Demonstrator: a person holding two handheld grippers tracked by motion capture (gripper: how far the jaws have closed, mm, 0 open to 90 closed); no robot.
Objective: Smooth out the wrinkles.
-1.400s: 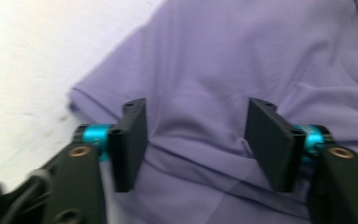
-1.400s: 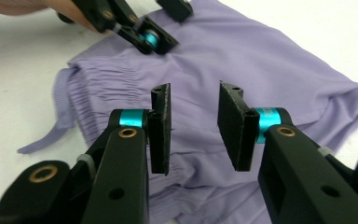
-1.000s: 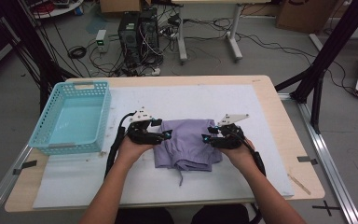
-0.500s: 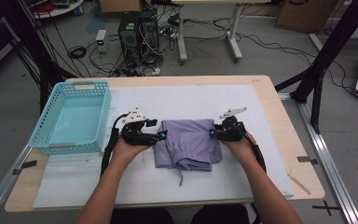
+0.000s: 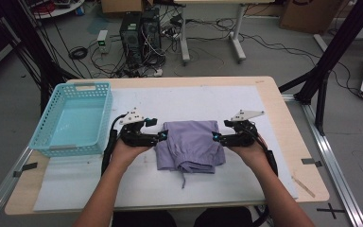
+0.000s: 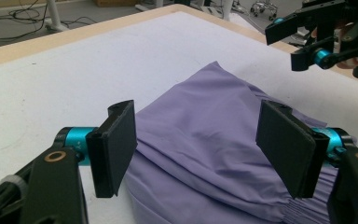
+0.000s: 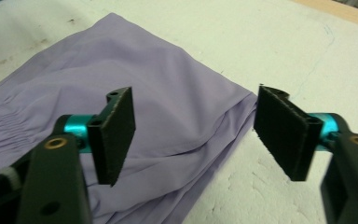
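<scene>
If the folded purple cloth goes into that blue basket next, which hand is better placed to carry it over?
Probably the left. The left claw sits at the cloth's edge on the side nearest the basket, jaws open around the fabric. The right claw, jaws just opened, is on the far side.

cloth (image 5: 189, 144): on the mat (image 5: 274, 156), in the middle of the table (image 5: 283, 101) | my left gripper (image 5: 162, 137): just left of the cloth | my right gripper (image 5: 215, 137): just right of it | basket (image 5: 42, 142): far left, on the table edge
</scene>
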